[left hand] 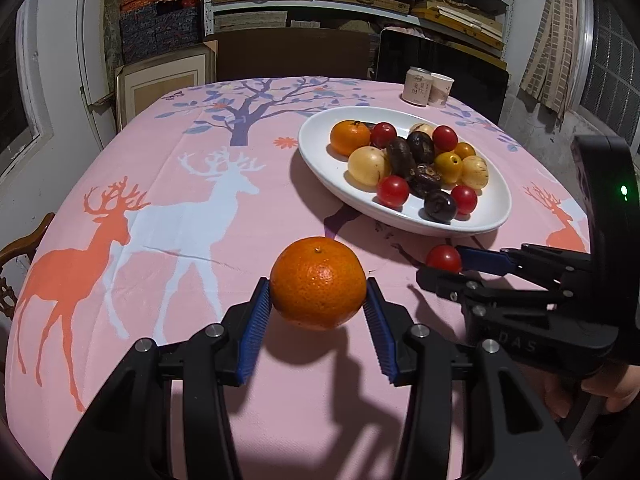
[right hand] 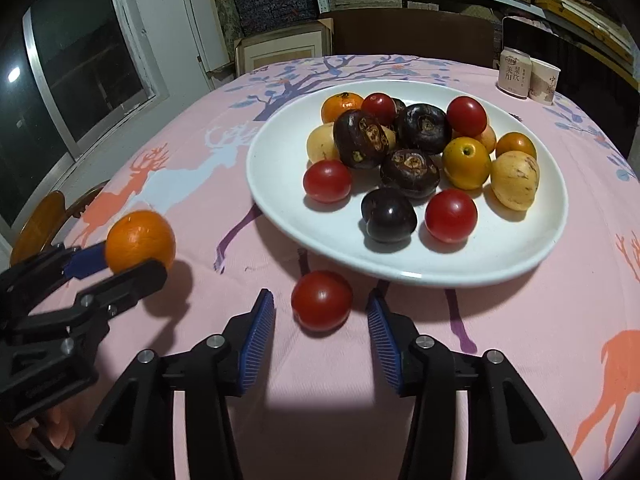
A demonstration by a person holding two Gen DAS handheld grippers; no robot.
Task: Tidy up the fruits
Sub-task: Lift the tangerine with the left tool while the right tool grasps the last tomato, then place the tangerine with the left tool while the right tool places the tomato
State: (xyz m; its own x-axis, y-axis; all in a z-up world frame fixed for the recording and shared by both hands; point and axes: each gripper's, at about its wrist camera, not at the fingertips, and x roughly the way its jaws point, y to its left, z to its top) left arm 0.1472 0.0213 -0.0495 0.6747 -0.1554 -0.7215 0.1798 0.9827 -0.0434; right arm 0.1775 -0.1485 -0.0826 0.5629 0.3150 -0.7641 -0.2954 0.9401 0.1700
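Note:
A mandarin point(left hand: 318, 282) hangs a little above the pink cloth, its shadow below it, and my left gripper point(left hand: 318, 280) is shut on it with both blue pads against its sides. The right wrist view shows the same mandarin point(right hand: 140, 240) in the left gripper point(right hand: 134, 264) at far left. A red tomato point(right hand: 322, 306) lies on the cloth just in front of the white plate point(right hand: 280, 184). My right gripper point(right hand: 320, 296) straddles it, with a gap between each pad and the tomato. The plate point(left hand: 492, 216) holds several tomatoes, dark fruits, yellow fruits and a mandarin.
A drink can point(right hand: 514, 74) and a paper cup point(right hand: 544, 82) stand at the table's far right. A wooden chair point(left hand: 20, 248) sits off the left edge, and a dark chair back rises behind the far edge. A hand point(left hand: 612, 392) holds the right gripper point(left hand: 440, 264).

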